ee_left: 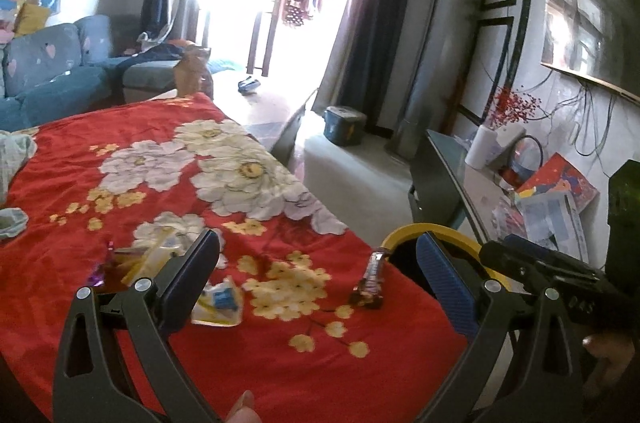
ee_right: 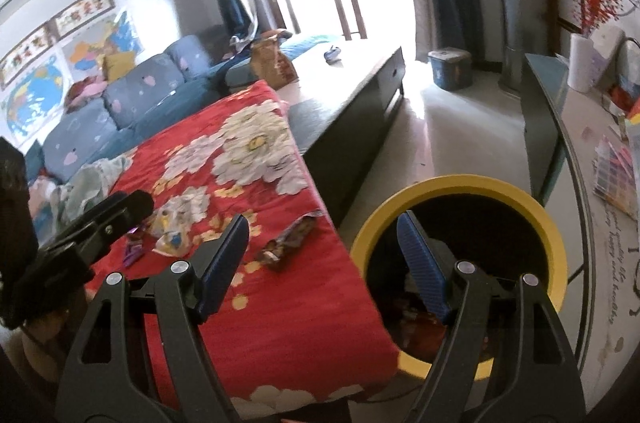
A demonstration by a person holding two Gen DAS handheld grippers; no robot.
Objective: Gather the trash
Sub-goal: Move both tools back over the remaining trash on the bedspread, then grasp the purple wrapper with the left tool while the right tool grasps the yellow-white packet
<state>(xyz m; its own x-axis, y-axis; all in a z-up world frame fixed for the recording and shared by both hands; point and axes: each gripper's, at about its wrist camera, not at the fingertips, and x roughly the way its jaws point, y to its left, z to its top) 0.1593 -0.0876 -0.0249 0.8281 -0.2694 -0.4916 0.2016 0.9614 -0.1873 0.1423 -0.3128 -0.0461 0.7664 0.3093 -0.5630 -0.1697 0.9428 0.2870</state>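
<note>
A red flowered cloth [ee_left: 256, 351] covers the table. On it lie a brown candy-bar wrapper [ee_left: 370, 279] [ee_right: 290, 239], a white-blue-yellow wrapper [ee_left: 220, 303] [ee_right: 172, 241], a yellow-white wrapper [ee_left: 154, 257] and a purple wrapper [ee_left: 98, 273] [ee_right: 134, 251]. My left gripper [ee_left: 316, 251] is open and empty above the cloth, between the white wrapper and the candy-bar wrapper. My right gripper [ee_right: 324, 227] is open and empty, its right finger over the yellow-rimmed bin [ee_right: 556, 235] beside the table, which holds some trash. The bin's rim also shows in the left wrist view [ee_left: 404, 231].
A blue sofa [ee_right: 132, 103] stands behind the table. A dark low cabinet [ee_right: 360, 91] lies beyond it, with a brown paper bag [ee_right: 272, 61]. A side table with papers [ee_left: 556, 203] stands on the right. A blue lidded bucket [ee_right: 450, 69] sits on the floor.
</note>
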